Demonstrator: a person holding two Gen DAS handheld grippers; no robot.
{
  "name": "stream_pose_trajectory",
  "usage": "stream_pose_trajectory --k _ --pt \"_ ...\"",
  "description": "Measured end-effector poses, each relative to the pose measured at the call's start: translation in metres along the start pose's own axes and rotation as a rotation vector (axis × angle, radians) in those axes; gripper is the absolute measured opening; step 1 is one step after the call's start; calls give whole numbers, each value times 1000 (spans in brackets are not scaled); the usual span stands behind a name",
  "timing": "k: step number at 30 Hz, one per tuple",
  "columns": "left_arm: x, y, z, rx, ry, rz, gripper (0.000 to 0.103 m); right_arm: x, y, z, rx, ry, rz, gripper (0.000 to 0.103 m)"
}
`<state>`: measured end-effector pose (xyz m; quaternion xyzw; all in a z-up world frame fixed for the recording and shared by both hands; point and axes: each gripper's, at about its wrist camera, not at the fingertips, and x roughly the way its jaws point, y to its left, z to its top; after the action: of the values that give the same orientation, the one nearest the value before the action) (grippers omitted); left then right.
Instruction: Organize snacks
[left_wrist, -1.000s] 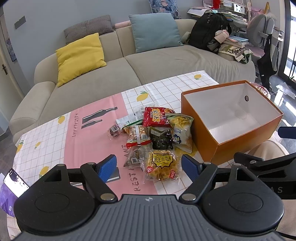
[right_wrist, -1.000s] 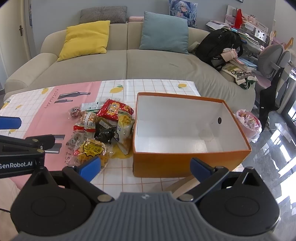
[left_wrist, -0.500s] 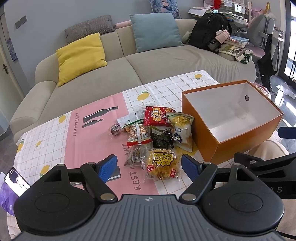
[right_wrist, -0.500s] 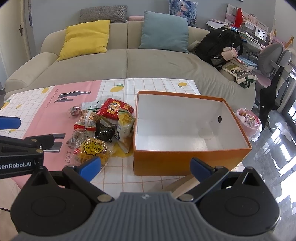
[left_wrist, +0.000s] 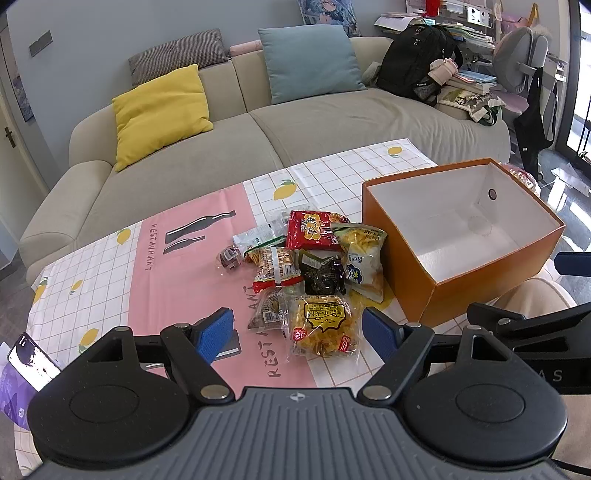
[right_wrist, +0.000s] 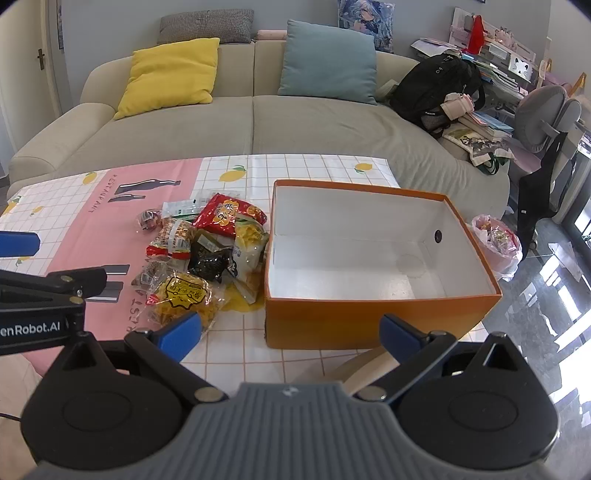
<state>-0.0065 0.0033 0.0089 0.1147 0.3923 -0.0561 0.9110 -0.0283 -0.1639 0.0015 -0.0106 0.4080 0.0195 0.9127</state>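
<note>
While both grippers hover above the near edge of the table, a pile of snack packets (left_wrist: 314, 273) lies on a pink and white checked tablecloth (left_wrist: 184, 258). The left gripper (left_wrist: 297, 334) has its blue fingers spread wide, empty, with a yellow packet (left_wrist: 321, 325) seen between them. The right gripper (right_wrist: 290, 332) is likewise spread and empty, facing an orange box (right_wrist: 369, 323) with a bare white inside, just right of the pile. A beige sofa (right_wrist: 258, 125) stands behind.

Left gripper (left_wrist: 297, 334): blue-padded fingers (left_wrist: 214, 334) spread wide, nothing between them. Right gripper (right_wrist: 290, 334): likewise spread and unloaded, level with and close beside the left
</note>
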Motion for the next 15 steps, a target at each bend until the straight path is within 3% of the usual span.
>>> stream_pose_trajectory --k 10,15 --pt "1 1 -3 6 12 -11 93 2 -1 -1 1 -1 9 100" --pt "5 12 2 -16 22 -36 85 3 -4 -3 11 -48 66 100"
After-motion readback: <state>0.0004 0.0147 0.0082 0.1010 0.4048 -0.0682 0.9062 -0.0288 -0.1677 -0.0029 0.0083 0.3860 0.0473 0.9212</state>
